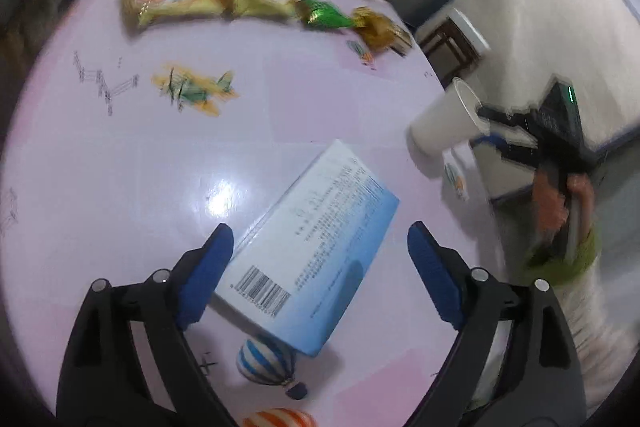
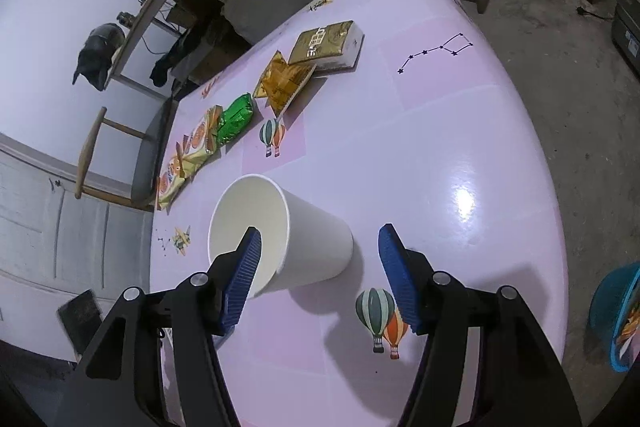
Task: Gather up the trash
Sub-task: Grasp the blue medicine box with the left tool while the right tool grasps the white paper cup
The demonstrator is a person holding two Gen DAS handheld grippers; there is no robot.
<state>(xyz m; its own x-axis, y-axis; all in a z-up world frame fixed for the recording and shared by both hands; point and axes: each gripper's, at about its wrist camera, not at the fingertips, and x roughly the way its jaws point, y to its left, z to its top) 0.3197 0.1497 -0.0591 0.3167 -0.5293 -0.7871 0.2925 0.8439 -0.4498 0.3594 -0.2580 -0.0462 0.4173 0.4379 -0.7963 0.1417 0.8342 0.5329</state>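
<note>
Left gripper (image 1: 320,255), jaws spread, is straddling the blue box (image 1: 316,247); right gripper (image 2: 320,259), jaws spread, is straddling the paper cup (image 2: 288,235) lying mid-worktop (image 2: 460,131). Squaring pads before closing is advisable.

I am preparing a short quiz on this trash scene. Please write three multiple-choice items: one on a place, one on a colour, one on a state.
1. Where does the blue-white box lie?
A. between the left claw's fingers
B. inside the cup
C. on the floor

2. What colour is the table?
A. green
B. pink
C. black

3. How is the paper cup?
A. upright
B. crushed flat
C. on its side

Answers: 1 A, the fingers flank the box; 2 B, the bare top is pink; 3 C, its open mouth faces sideways.
</note>
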